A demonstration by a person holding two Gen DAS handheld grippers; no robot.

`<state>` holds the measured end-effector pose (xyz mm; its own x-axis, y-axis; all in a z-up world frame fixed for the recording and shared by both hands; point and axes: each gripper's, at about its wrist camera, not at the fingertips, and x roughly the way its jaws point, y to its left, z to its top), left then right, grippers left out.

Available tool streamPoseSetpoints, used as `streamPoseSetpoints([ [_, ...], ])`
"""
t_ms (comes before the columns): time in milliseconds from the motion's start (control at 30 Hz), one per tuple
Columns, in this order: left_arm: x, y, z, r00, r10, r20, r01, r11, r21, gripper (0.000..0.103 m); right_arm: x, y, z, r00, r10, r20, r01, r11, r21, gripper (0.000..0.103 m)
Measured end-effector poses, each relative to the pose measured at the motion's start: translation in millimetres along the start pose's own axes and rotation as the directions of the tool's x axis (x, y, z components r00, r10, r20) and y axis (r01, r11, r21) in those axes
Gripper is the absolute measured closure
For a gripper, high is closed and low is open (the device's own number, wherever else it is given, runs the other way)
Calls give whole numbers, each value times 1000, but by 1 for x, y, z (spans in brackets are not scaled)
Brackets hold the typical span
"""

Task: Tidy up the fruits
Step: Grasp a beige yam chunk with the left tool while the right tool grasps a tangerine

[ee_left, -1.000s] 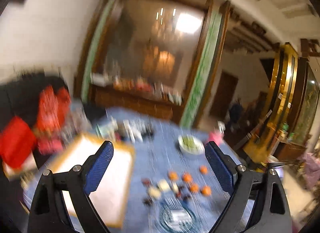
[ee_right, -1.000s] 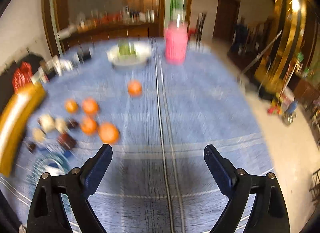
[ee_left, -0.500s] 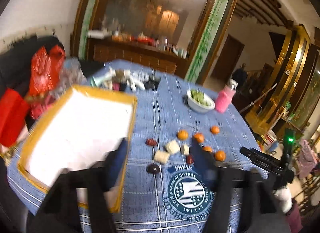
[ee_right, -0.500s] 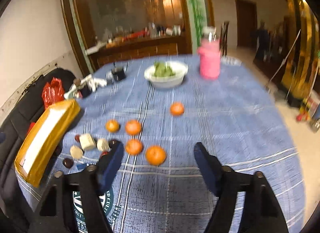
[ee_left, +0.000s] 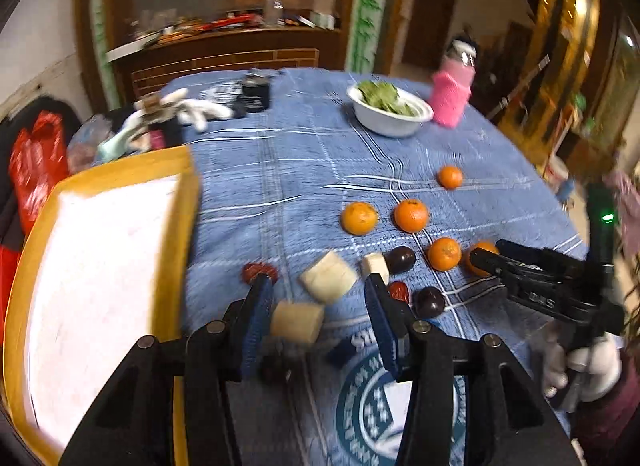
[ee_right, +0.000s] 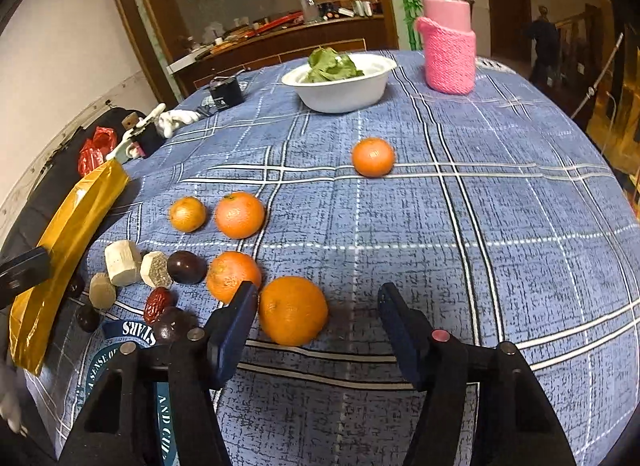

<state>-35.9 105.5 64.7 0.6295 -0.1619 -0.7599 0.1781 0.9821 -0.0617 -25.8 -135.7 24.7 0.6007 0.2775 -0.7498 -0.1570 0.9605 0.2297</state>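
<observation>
Two tools hang over the fruit on the blue checked surface [ee_right: 500, 201]. The right tool [ee_right: 316, 306] has its jaws spread and closing, with the nearest orange [ee_right: 293, 310] between them, close to the left-hand pad; the pads do not press on it. That orange is round, the largest-looking in the right wrist view, with a dimpled skin; as a ball it has no long axis, and a small dark mark shows on its left side.

The left tool [ee_left: 320, 304] stands partly spread, its blue pads to either side of a pale cut block [ee_left: 297, 322]. Whether the pads touch the block I cannot tell, since that part is blurred. The block lies with its long side roughly across the gap between the pads.

Beyond the block are a larger pale block [ee_left: 329, 277], a smaller one [ee_left: 375, 264], two red dates [ee_left: 259, 270] [ee_left: 399, 290] and two dark round plums [ee_left: 401, 259] [ee_left: 429, 301]. Farther out lie four more oranges: one [ee_right: 233, 276] just behind the right tool's left-hand pad, a pair side by side [ee_right: 187, 213] [ee_right: 240, 214], and one apart [ee_right: 373, 156] nearer the white bowl [ee_right: 340, 93] of green leaves. A pink-sleeved bottle [ee_right: 450, 53] stands beside the bowl. A yellow-rimmed tray [ee_left: 100, 266] sits at the left edge.
</observation>
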Motion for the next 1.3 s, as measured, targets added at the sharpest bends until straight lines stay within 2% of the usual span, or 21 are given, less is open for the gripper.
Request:
streamPoseSetpoints([
  [33, 7, -3, 2, 1000, 4, -11, -4, 1000, 16, 56, 1, 1, -1, 1000, 9, -7, -9, 1000, -2, 45],
  [100, 23, -6, 6, 999, 23, -45, -21, 999, 48, 56, 5, 2, -2, 999, 23, -30, -23, 1000, -2, 51],
  [267, 47, -11, 6, 995, 50, -91, -40, 993, 111, 56, 4, 0, -2, 998, 45, -37, -45, 999, 5, 51],
  [400, 55, -21, 6, 994, 42, -105, -24, 986, 168, 55, 4, 1, -1, 998, 42, -40, -42, 999, -2, 51],
  [467, 54, -26, 5, 994, 69, -90, -51, 980, 194, 56, 4, 1, -1, 998, 43, -40, -43, 999, -2, 50],
  [500, 54, -28, 5, 994, 63, -91, -44, 979, 199, 66, 5, 1, -1, 998, 45, -41, -45, 999, -1, 50],
  [633, 48, -34, 1, 994, 90, -70, -74, 976, 203, 70, 5, 1, -1, 998, 46, -43, -46, 999, -2, 50],
  [667, 44, -35, 0, 994, 92, -60, -79, 978, 195, 71, 5, 2, -1, 998, 45, -42, -45, 999, -2, 51],
  [700, 40, -35, -1, 995, 89, -50, -78, 980, 184, 84, 5, 1, -2, 998, 45, -41, -45, 999, 0, 53],
  [733, 35, -34, -2, 995, 88, -40, -80, 982, 170, 94, 4, 0, -2, 998, 44, -39, -44, 999, 4, 59],
  [800, 20, -28, -2, 998, 63, -18, -61, 991, 122, 103, 4, -2, -2, 996, 80, -39, -80, 997, 19, 64],
  [967, -24, -4, -10, 996, 55, 64, -56, 998, 11, 103, 2, -3, -3, 997, 78, -26, -77, 997, 30, 64],
  [1067, -39, 9, -16, 996, 59, 69, -56, 998, -37, 103, 0, -6, -4, 998, 64, -13, -63, 997, 49, 64],
  [1100, -41, 10, -17, 996, 60, 72, -57, 998, -37, 103, 0, -7, -3, 998, 56, -14, -56, 997, 55, 64],
  [1167, -36, 5, -18, 997, 47, 58, -47, 999, -5, 87, 0, -6, -4, 999, 49, -12, -48, 997, 56, 64],
  [1200, -31, 0, -18, 999, 26, 45, -27, 999, 28, 70, -1, -6, -4, 999, 44, -9, -43, 998, 54, 64],
  [1233, -28, -6, -19, 999, 9, 45, -12, 998, 60, 57, -2, -6, -5, 999, 42, -5, -41, 998, 53, 64],
  [1300, -17, -17, -19, 1000, -2, 31, -2, 992, 127, 53, -3, -7, -5, 999, 34, 1, -34, 998, 57, 64],
])
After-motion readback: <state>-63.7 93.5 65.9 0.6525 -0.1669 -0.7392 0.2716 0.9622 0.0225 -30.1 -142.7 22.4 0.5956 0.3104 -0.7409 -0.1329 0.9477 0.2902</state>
